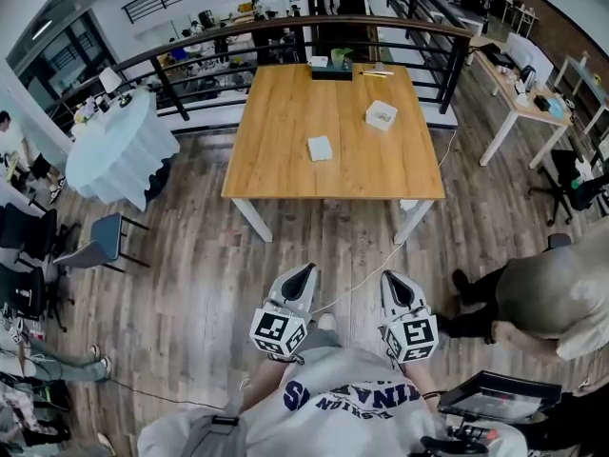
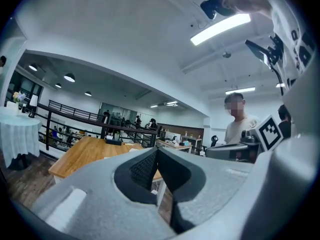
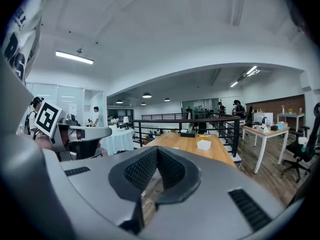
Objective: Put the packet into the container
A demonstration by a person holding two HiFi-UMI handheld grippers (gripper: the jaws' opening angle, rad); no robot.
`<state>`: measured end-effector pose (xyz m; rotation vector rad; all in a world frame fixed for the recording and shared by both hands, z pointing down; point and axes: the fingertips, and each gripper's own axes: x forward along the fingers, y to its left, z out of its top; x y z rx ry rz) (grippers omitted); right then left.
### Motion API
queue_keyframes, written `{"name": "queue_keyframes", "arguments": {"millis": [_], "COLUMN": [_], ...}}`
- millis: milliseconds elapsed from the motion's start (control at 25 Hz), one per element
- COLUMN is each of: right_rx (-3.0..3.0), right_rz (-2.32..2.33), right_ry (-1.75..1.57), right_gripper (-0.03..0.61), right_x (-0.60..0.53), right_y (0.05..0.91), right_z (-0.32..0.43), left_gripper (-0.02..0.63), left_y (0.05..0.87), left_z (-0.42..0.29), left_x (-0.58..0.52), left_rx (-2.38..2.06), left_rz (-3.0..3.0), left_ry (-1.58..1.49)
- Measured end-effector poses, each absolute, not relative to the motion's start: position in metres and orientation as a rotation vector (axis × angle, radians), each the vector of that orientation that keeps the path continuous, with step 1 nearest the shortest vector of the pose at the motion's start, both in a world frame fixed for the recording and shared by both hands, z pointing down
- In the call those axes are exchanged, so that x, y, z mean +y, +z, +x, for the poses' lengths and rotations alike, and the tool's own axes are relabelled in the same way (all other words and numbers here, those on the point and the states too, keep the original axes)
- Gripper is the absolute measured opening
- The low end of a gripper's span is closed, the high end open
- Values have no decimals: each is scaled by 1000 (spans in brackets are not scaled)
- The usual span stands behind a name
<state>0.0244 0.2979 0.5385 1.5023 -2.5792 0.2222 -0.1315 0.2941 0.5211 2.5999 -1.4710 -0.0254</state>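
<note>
A flat white packet [image 1: 320, 148] lies near the middle of the wooden table [image 1: 276, 160]. The white square container [image 1: 381, 114] sits to its right and further back; it also shows in the right gripper view, as a white container [image 3: 203, 144] on the tabletop. Both grippers are held low in front of my body, over the floor and well short of the table. My left gripper [image 1: 305, 270] is shut with nothing in it, its jaws meeting at the tips [image 2: 156, 151]. My right gripper [image 1: 392, 277] is also shut and empty [image 3: 157, 152].
A black box [image 1: 331, 72] stands at the table's far edge, in front of a dark railing [image 1: 285, 34]. At the left are a round white-clothed table [image 1: 119, 150] and a grey chair [image 1: 100, 241]. A person [image 1: 542, 293] crouches at the right. A cable [image 1: 366, 276] lies on the floor.
</note>
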Motion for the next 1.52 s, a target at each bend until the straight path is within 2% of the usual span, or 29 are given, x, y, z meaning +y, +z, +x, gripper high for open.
{"name": "queue_keyframes", "arguments": {"millis": [600,1040,1520], "right_rx": [-2545,-2483,-2501], "right_rz": [1582,1613,1624], "right_ry": [201,235,216], "right_gripper": [9,9,9], "right_x": [227,208,138], "right_y": [534,547,539], "right_z": [-19,-4,23], "left_gripper": [5,5,6], "left_y": [524,531,518], "left_z": [-176,-172,-155], "left_x": [217,201,139], "left_rx": [-1402,-1377,-1424], "left_rz": [2665,2645,2631], "left_ry": [-14,-18,-53]}}
